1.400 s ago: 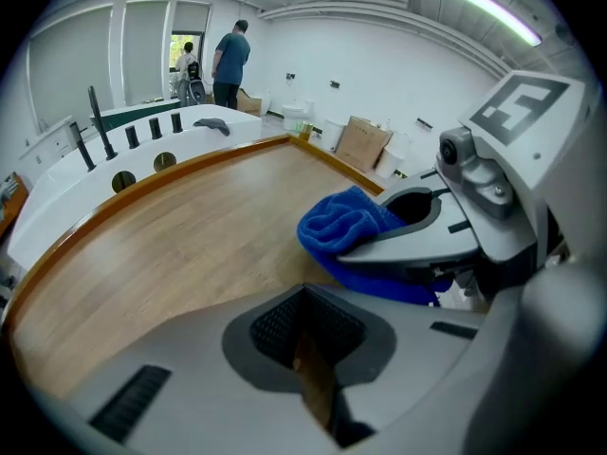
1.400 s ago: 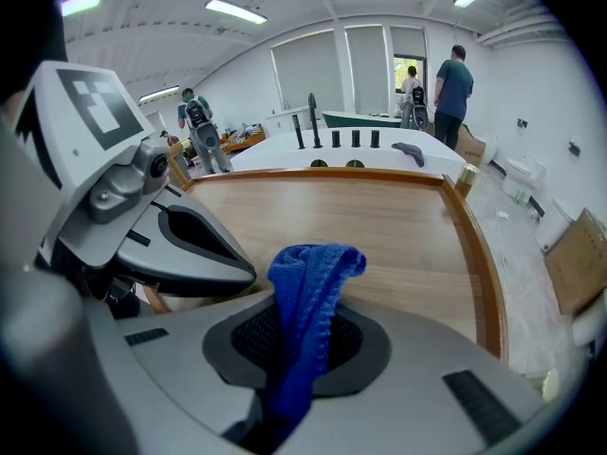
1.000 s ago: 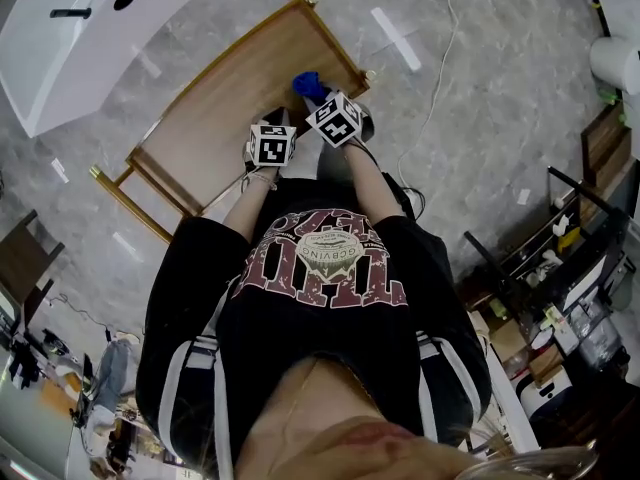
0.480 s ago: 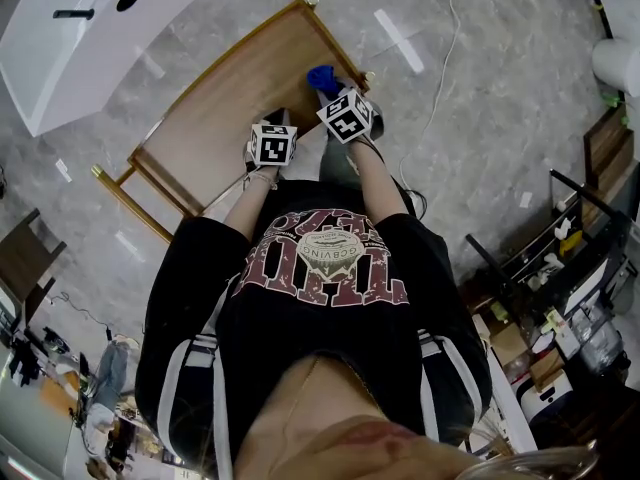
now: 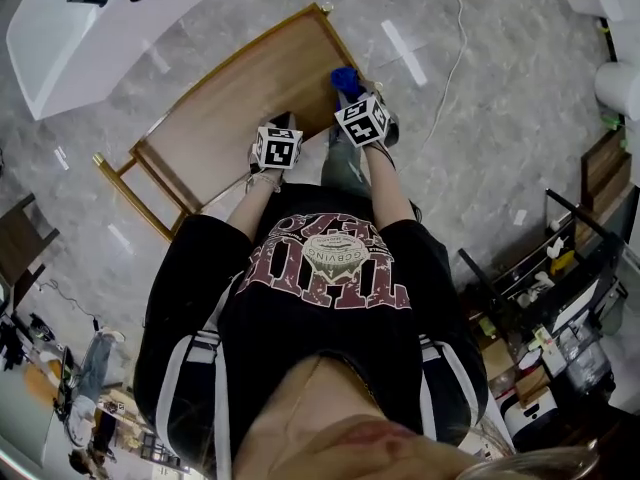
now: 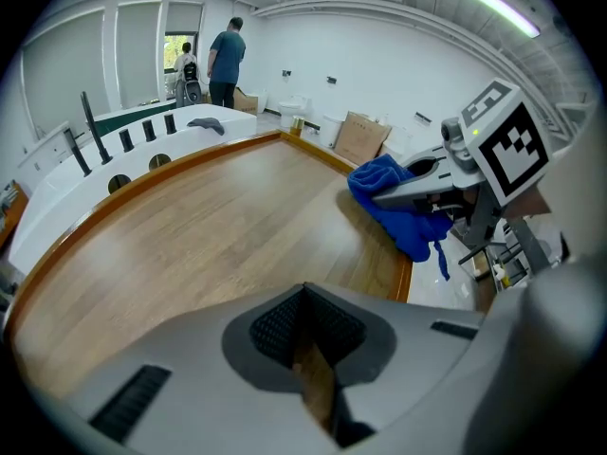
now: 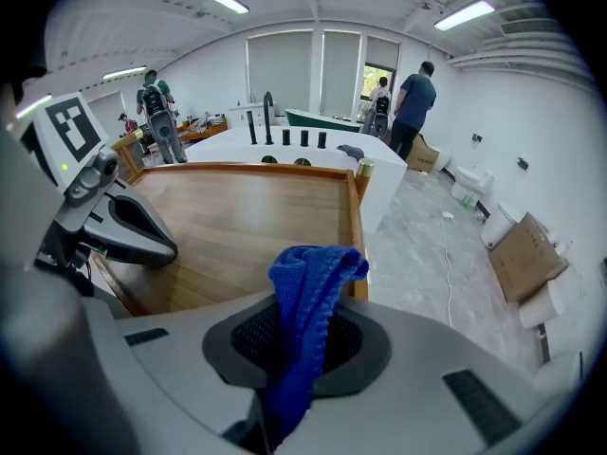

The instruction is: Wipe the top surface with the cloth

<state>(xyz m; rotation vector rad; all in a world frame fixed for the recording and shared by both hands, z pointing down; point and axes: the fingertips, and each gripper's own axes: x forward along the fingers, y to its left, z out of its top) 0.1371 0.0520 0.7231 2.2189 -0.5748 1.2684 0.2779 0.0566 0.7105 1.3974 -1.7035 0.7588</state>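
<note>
Cloth [image 5: 345, 78], bright blue and bunched, sits at the right edge of the wooden table [image 5: 230, 98], close to the corner nearest the person. The right gripper [image 5: 350, 96] is clamped on it: in the right gripper view a fold of the fabric rises from between the jaws, with the table's raised rim just ahead. From the left gripper view the cloth lies against the wood, and a loose strand hangs past the rim. The left gripper [image 6: 305, 311] is over the near edge of the table, well apart from the cloth. Its jaws are drawn together with nothing between them, and only a sliver of wood shows through. Most of the tabletop is bare. Beyond the far side stands a white sink unit [image 5: 70, 18] with dark taps.
</note>
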